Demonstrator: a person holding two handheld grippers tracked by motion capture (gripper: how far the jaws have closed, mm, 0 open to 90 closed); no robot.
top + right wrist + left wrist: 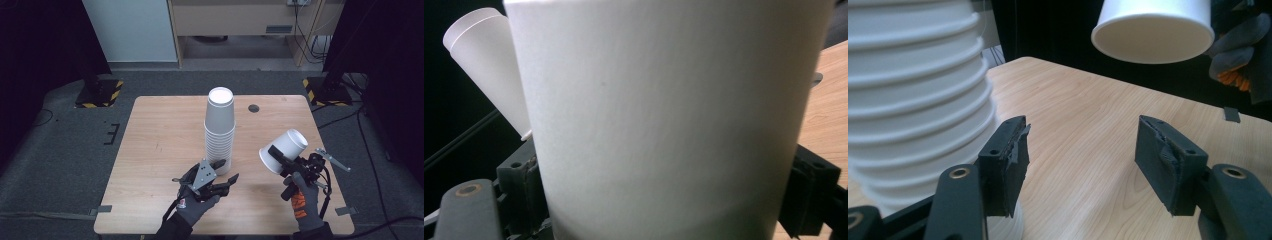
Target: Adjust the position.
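Pale wood forms the table [160,150], which spans the middle of the high view. A tall stack of white cups [219,131] stands upside down at its centre. Right of the stack, in the lower right, a single white cup [283,150] is held off the table, tilted, gripped between the closed jaws of the right gripper [278,156]. In the lower middle, the left gripper [226,171] sits beside the stack's base, jaws wide apart and holding nothing.

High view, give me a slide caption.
Right tongs hold one white cup aloft; open left tongs wait beside the cup stack.
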